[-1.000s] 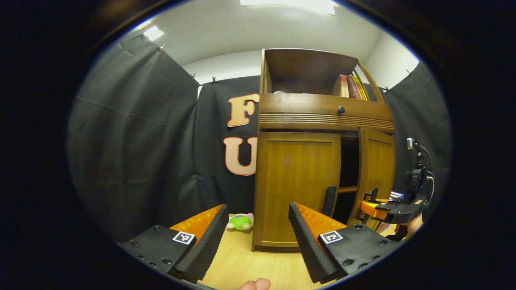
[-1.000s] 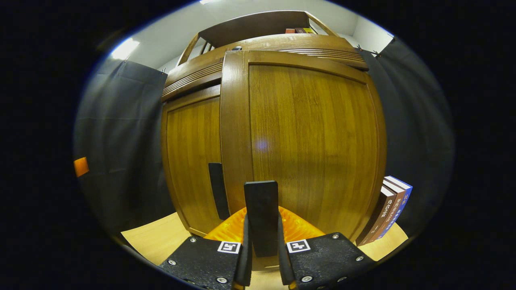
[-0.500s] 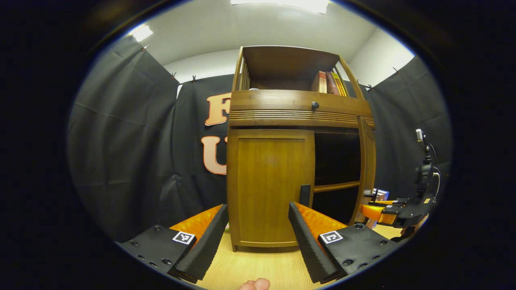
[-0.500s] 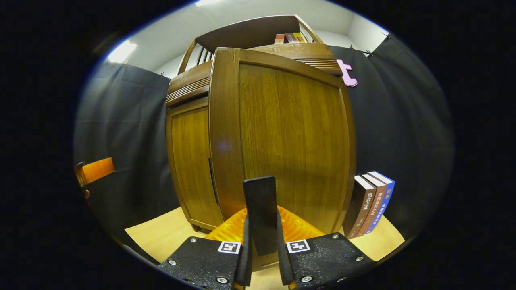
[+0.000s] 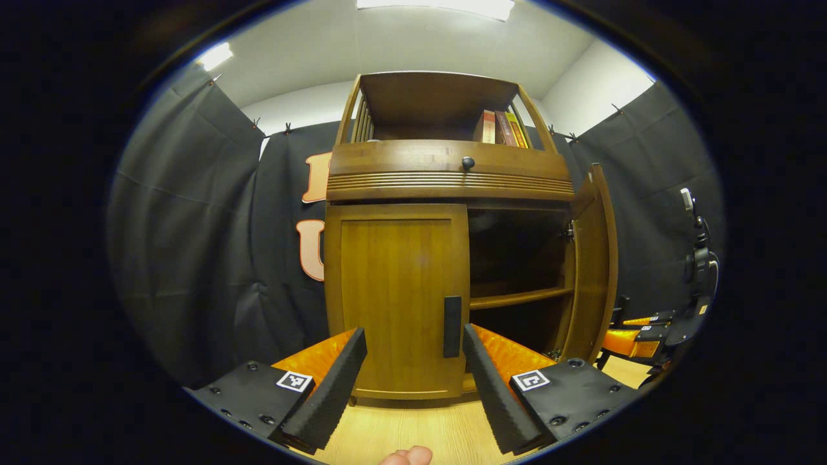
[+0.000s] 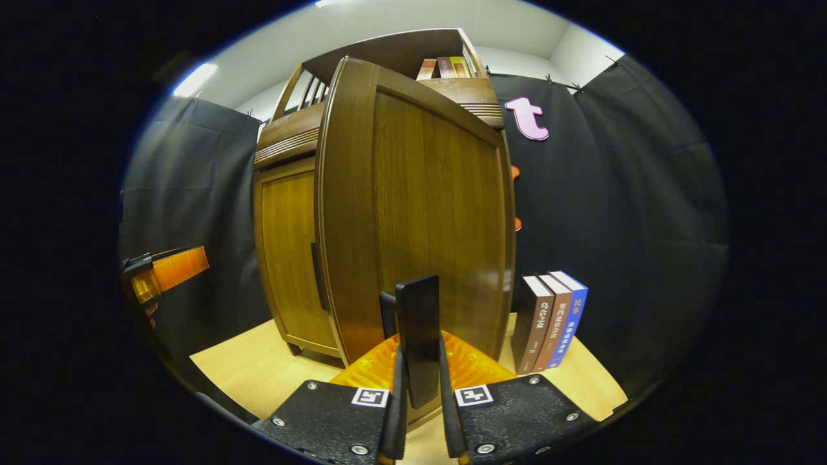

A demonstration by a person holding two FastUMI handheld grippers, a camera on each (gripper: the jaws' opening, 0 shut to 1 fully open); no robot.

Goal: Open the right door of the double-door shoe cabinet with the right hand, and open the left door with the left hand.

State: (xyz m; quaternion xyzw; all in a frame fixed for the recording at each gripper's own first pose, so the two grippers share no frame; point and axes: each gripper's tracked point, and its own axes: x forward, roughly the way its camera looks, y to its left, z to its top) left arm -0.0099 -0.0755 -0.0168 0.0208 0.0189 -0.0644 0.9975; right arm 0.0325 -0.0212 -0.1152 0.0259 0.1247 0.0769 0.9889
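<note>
Right door (image 5: pixel 591 265) swung wide, right tongs (image 6: pixel 418 413) pinching its handle (image 6: pixel 418 336). Left door (image 5: pixel 394 297) shut on cabinet (image 5: pixel 446 174) atop counter (image 5: pixel 413 433); left tongs (image 5: pixel 413 368) spread near its handle (image 5: pixel 452 326). Half done.

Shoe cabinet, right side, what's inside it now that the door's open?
Inside the shoe cabinet, past the open right door, one wooden shelf crosses a dark interior. Nothing clearly shows on it. The closed left door covers the other half.
</note>
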